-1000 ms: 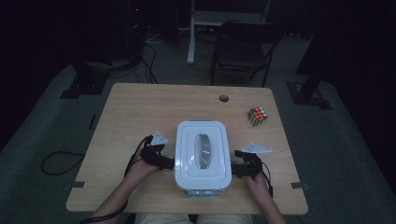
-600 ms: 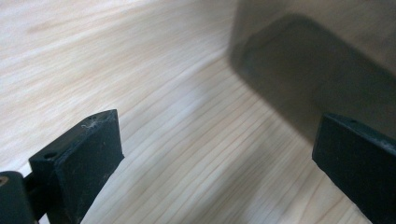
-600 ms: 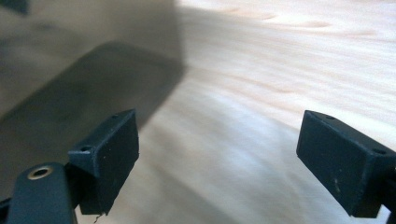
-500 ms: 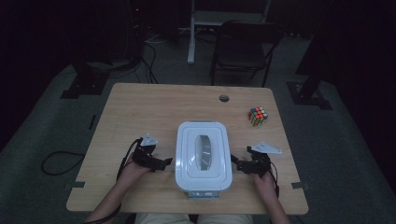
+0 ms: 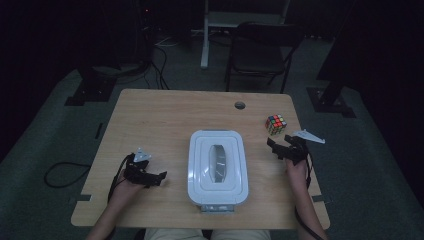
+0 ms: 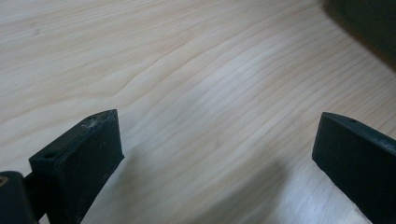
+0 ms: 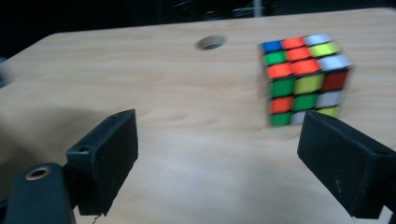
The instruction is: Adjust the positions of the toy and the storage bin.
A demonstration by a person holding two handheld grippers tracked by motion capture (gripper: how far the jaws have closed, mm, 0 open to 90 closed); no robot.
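My left tongs (image 5: pixel 159 176) and right tongs (image 5: pixel 274 147) are black, each topped by a grey three-cornered plate and trailing a thin black cable. Up close the jaws are blocky matte slabs with small screw holes. My forearms are bare, without sleeves.

Rubik's cube (image 7: pixel 303 79) looks motion-blurred (right gripper view).

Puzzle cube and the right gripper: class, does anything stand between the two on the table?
Nothing visible does. The right gripper, jaws open and empty after just opening, points toward the puzzle cube, with bare wooden table between them. The white box sits off to the side, out of that path.
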